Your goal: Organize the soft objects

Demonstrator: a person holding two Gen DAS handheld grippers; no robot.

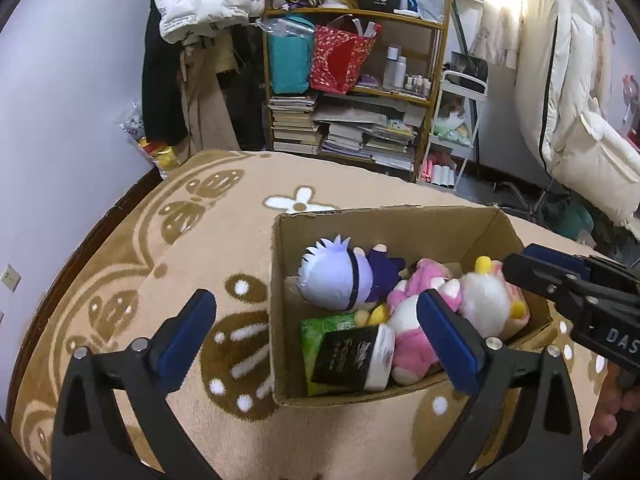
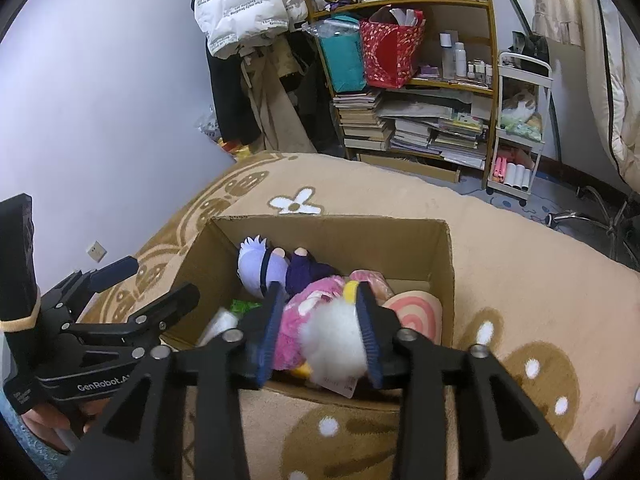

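An open cardboard box (image 1: 400, 220) (image 2: 328, 226) stands on a tan patterned rug. Inside lie a white-haired doll in dark clothes (image 1: 340, 276) (image 2: 264, 264), a pink plush (image 1: 412, 336) (image 2: 308, 300), a green packet (image 1: 324, 328) and a black-and-white pouch (image 1: 356, 356). My right gripper (image 2: 320, 332) is shut on a white fluffy plush with yellow tips (image 2: 336, 340) (image 1: 484, 300), over the box's near edge. My left gripper (image 1: 316, 340) is open and empty, low over the box's left wall; it also shows in the right wrist view (image 2: 160, 280).
The rug (image 1: 180, 248) covers a raised soft surface. Behind it stand a wooden shelf (image 1: 352, 80) with books, bags and bottles, hanging coats (image 1: 200, 60), a white cart (image 2: 520, 128) and a white duvet (image 1: 580, 100).
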